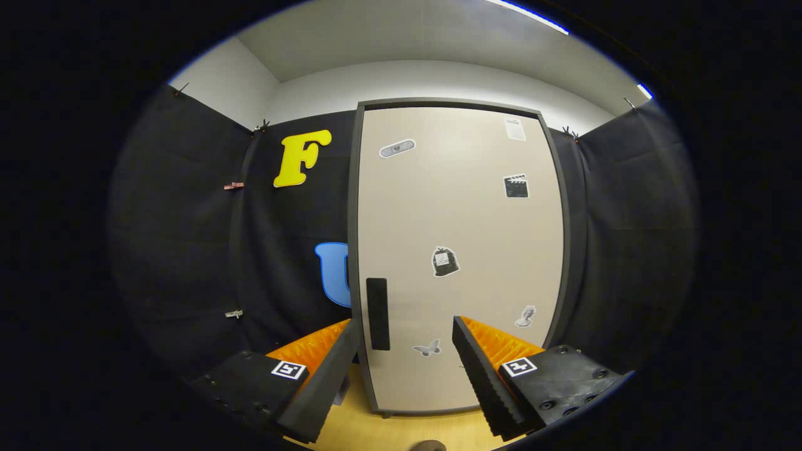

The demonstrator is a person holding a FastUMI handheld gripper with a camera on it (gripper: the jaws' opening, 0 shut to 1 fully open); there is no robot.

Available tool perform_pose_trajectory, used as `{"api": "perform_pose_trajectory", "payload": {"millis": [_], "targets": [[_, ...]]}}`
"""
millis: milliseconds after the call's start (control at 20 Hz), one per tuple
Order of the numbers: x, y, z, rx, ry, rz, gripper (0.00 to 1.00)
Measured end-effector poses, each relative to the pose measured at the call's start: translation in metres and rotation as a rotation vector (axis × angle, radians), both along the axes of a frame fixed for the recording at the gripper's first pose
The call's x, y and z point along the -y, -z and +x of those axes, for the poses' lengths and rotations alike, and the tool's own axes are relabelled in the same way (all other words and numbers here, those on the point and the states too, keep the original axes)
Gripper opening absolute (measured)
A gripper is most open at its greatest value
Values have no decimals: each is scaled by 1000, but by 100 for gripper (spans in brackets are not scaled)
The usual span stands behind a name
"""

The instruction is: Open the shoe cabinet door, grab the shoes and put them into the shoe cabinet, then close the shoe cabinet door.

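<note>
A tall beige shoe cabinet door (463, 219) in a dark frame stands straight ahead, shut, with several small stickers on it. A black vertical handle (378, 313) sits low on the door's left side, just beyond my left finger. My gripper (407, 332) is open, with nothing between its fingers, and the door's lower part shows in the gap. A bit of a dark rounded thing (429, 446) shows on the floor below the fingers; I cannot tell what it is.
Black cloth walls (188, 238) close in on both sides of the cabinet. A light wooden floor (388, 429) runs under the fingers up to the cabinet's foot. Small clips hold the cloth on the left.
</note>
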State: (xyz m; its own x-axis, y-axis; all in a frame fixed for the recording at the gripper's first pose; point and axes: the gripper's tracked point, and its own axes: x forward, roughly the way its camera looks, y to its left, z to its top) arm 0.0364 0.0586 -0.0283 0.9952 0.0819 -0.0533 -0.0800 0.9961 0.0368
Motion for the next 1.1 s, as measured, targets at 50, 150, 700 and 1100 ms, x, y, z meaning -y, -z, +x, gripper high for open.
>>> {"api": "perform_pose_trajectory", "payload": {"millis": [50, 150, 700, 1100], "targets": [[-8, 2, 5, -2, -11, 5, 97], [-21, 8, 17, -9, -23, 12, 97], [-39, 47, 107, -46, 48, 10, 83], [-34, 63, 135, -70, 107, -7, 83]]}}
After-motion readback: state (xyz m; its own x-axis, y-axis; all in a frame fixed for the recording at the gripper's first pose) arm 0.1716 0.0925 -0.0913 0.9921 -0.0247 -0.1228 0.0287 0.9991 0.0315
